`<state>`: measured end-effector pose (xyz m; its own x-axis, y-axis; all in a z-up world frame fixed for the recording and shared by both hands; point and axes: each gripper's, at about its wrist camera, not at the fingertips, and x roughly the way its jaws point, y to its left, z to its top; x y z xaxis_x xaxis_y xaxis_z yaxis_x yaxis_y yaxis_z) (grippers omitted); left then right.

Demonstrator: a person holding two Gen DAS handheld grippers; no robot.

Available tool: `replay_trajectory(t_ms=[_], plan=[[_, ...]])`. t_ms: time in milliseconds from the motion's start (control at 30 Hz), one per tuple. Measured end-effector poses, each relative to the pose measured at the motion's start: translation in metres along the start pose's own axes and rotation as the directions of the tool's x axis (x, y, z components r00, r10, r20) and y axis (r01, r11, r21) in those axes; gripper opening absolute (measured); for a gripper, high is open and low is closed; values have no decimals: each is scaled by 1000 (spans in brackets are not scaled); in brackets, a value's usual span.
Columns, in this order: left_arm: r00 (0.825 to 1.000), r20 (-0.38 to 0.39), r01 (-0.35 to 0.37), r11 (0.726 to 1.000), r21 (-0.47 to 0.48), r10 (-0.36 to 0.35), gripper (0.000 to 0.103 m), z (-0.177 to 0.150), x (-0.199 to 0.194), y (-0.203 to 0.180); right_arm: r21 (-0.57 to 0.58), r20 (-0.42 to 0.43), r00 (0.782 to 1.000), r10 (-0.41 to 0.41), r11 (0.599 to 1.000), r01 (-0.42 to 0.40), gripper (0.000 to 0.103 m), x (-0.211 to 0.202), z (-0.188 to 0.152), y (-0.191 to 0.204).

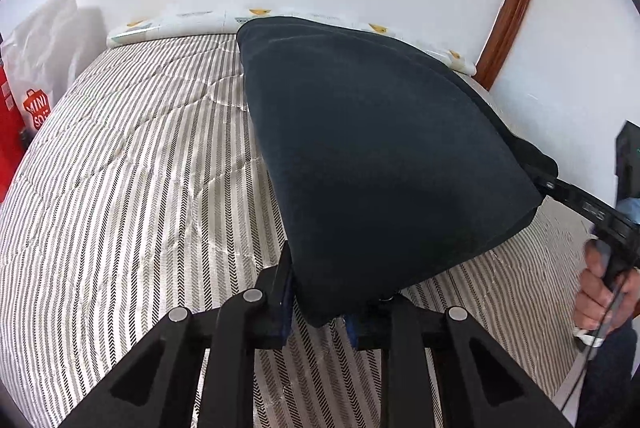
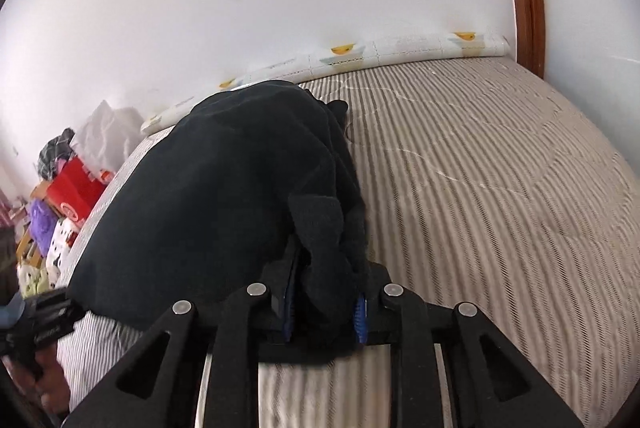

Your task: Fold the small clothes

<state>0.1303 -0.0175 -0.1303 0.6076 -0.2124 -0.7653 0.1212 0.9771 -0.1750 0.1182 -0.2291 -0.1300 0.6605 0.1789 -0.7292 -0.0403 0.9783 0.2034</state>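
Left wrist view shows one dark garment (image 1: 384, 155) lifted off the striped bed (image 1: 132, 163), stretched like a tent between the two tools. The left gripper (image 1: 320, 312) has its jaws closed narrow on the near corner of the cloth, and the right gripper (image 1: 560, 187) reaches in from the bed's right edge, its tip buried in the opposite corner. From the right wrist view the right gripper (image 2: 324, 312) has its jaws pinched on a thick bunch of the same garment (image 2: 224, 195), several layers wadded between the blue pads.

By its look the cloth is soft, limp and light, a thick knit or fleece. It sags between the two holds and keeps no shape of its own, so it should drape wherever it is laid. It does not look slippery, and nothing about it is fragile. Corners or a hem edge look like the best places to hold, so the panel hangs flat; the bunched hold on the right may leave a lump in the fold.

Count: one garment, two grippers, one bed. A patterned pillow roll (image 1: 172, 23) lies along the bed's far edge by the wall. One white shopping bag (image 1: 40, 59) stands past the left edge, and a heap of toys and boxes (image 2: 60, 203) sits beyond the same side.
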Motion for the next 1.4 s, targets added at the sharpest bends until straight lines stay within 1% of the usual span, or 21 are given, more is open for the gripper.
replay_trajectory(t_ms=[67, 167, 233, 300, 333, 400, 433, 467, 533, 600, 667, 700, 767, 833, 900, 933, 967, 1067, 1200, 1333, 1400], plan=[[1000, -18, 6, 1000, -6, -6, 23, -2, 2, 1, -25, 10, 1000, -5, 1000, 6, 28, -17, -3, 0], [999, -36, 28, 1000, -8, -28, 23, -9, -5, 5, -56, 104, 993, -49, 997, 55, 28, -43, 4, 8], [999, -35, 36, 999, -4, -36, 25, -13, -11, 5, -70, 144, 988, -50, 996, 61, 28, -49, 9, 14], [999, -18, 46, 999, 12, -46, 32, -18, -21, 4, -69, 184, 982, -40, 996, 54, 28, -46, 15, 19], [999, 0, 50, 999, 20, -50, 34, -20, -28, 2, -62, 182, 982, -42, 997, 54, 28, -40, 17, 20], [998, 31, 49, 999, 25, -49, 48, -20, -40, 0, -52, 126, 989, -71, 996, 78, 25, -19, 18, 20], [998, 42, 50, 998, 27, -51, 50, -19, -45, 0, -45, 100, 990, -96, 994, 101, 15, -12, 15, 18], [996, 60, 61, 998, 28, -62, 50, -17, -51, 0, -40, 68, 989, -134, 990, 137, 11, -3, 11, 15], [995, 70, 63, 998, 30, -65, 50, -12, -54, -2, -31, 22, 986, -167, 985, 167, 11, 5, -1, 8], [996, 85, 37, 999, 32, -40, 50, -2, -53, -3, -37, -1, 987, -164, 986, 163, 10, 3, -10, 5], [996, 88, 15, 999, 38, -19, 50, 7, -46, -5, -51, -4, 985, -171, 984, 170, 10, -4, -12, 4], [997, 82, 1, 999, 35, -4, 50, 10, -42, -2, -44, -4, 987, -159, 986, 158, 11, -10, -9, 3], [998, 69, 2, 1000, 24, -4, 50, 14, -33, 3, -33, 14, 993, -113, 993, 114, 12, -22, -1, 3], [1000, 29, 6, 1000, 16, -6, 54, 13, -20, 8, -37, 42, 996, -79, 996, 80, 14, -28, 9, 6], [1000, -9, 1, 1000, 14, -1, 55, 8, -8, 11, -44, 54, 997, -59, 997, 61, 22, -30, 20, 12], [1000, -13, 8, 1000, 8, -8, 55, 7, -7, 12, -53, 52, 997, -55, 997, 57, 31, -26, 24, 15], [1000, -12, 15, 1000, 1, -15, 54, 7, -8, 13, -59, 49, 997, -55, 997, 58, 35, -21, 28, 18], [1000, -19, 22, 1000, 2, -22, 54, 17, -15, 13, -62, 32, 998, -51, 997, 53, 35, 0, 41, 24], [1000, -5, -15, 999, 31, 15, 54, 30, -18, 14, -39, -6, 999, -39, 998, 39, 35, 26, 64, 23], [1000, -10, -13, 1000, 7, 13, 54, 47, -13, 22, -47, -50, 997, -60, 997, 57, 35, 51, 93, 27], [1000, -9, -14, 1000, 3, 14, 54, 56, -9, 26, -38, -65, 997, -40, 999, 38, 37, 63, 109, 28]])
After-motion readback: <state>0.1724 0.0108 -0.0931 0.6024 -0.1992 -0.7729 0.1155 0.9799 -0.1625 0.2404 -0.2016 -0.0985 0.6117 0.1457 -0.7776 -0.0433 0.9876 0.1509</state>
